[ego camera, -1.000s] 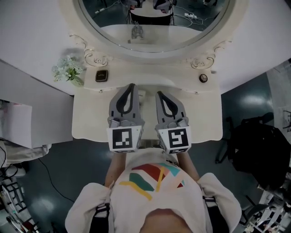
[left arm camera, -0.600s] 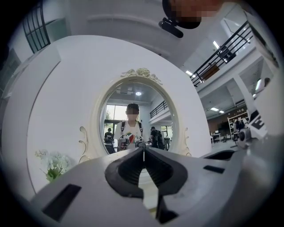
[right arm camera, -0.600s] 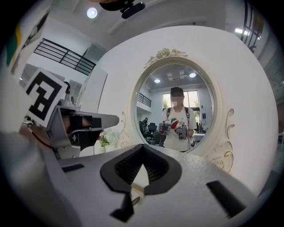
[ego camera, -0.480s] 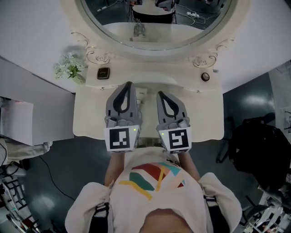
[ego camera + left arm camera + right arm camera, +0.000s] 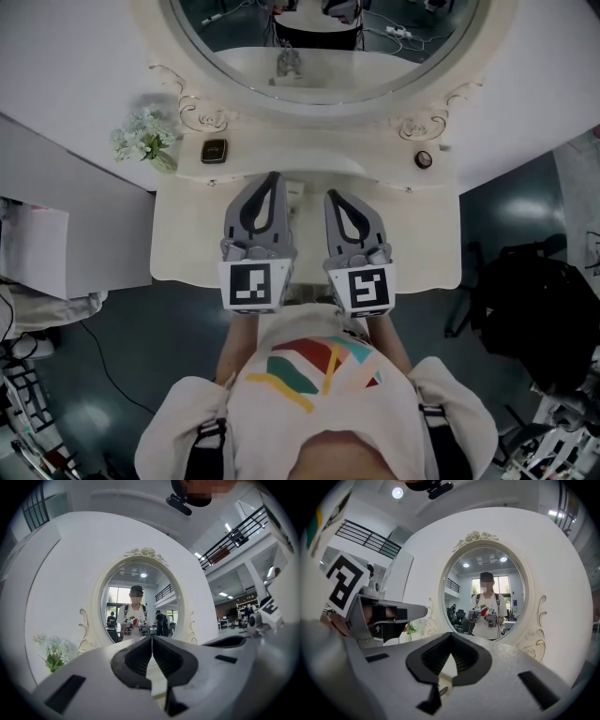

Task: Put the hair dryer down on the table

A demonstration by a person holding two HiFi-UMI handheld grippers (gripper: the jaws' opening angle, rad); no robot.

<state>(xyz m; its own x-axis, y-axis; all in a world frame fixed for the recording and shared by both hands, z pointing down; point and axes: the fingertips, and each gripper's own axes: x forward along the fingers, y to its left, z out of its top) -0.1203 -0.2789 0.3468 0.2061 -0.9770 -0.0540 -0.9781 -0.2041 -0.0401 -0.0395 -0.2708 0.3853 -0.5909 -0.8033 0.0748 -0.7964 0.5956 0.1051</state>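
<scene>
Neither gripper holds a hair dryer, so I judge that the putting-down is either finished or not begun. Below the mirror (image 5: 375,56), the left gripper (image 5: 273,176) hovers over the table (image 5: 187,244) with its jaws pressed together on nothing. Just right of it a pale shape (image 5: 293,194) lies on the table between the two grippers. It may be the hair dryer, but it is mostly hidden. The right gripper (image 5: 329,194) is likewise closed and empty. The next move calls for opening the jaws only if a pick-up is needed.
</scene>
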